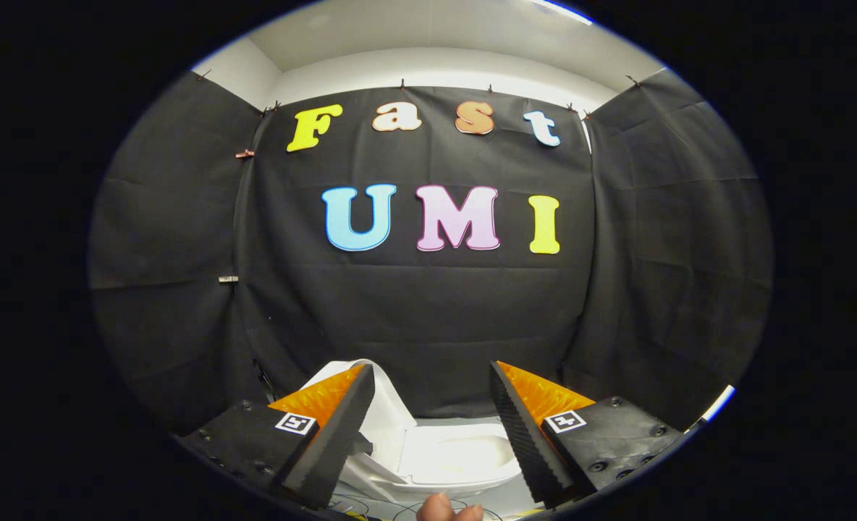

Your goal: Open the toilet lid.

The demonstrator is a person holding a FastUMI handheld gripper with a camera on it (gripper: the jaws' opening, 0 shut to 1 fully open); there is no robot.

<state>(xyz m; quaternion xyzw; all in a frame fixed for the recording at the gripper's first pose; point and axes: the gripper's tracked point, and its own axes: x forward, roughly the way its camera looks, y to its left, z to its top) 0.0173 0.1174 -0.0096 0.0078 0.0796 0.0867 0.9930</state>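
A white toilet [446, 463] sits low down between and beyond my fingers, seen from above. Its lid [385, 409] stands raised, leaning up behind the left finger, and the seat and bowl [465, 452] lie uncovered. My gripper [432, 383] is open, with a wide gap between the two fingers and nothing held. The left finger [342, 427] overlaps the lid's left edge in the view; whether it touches the lid I cannot tell. The right finger [519, 427] hangs over the bowl's right side.
Black cloth walls close the booth behind and on both sides of the toilet. A person's fingertips [446, 510] show just below the bowl's front rim. A grey floor [436, 499] with thin marked lines lies in front of the toilet.
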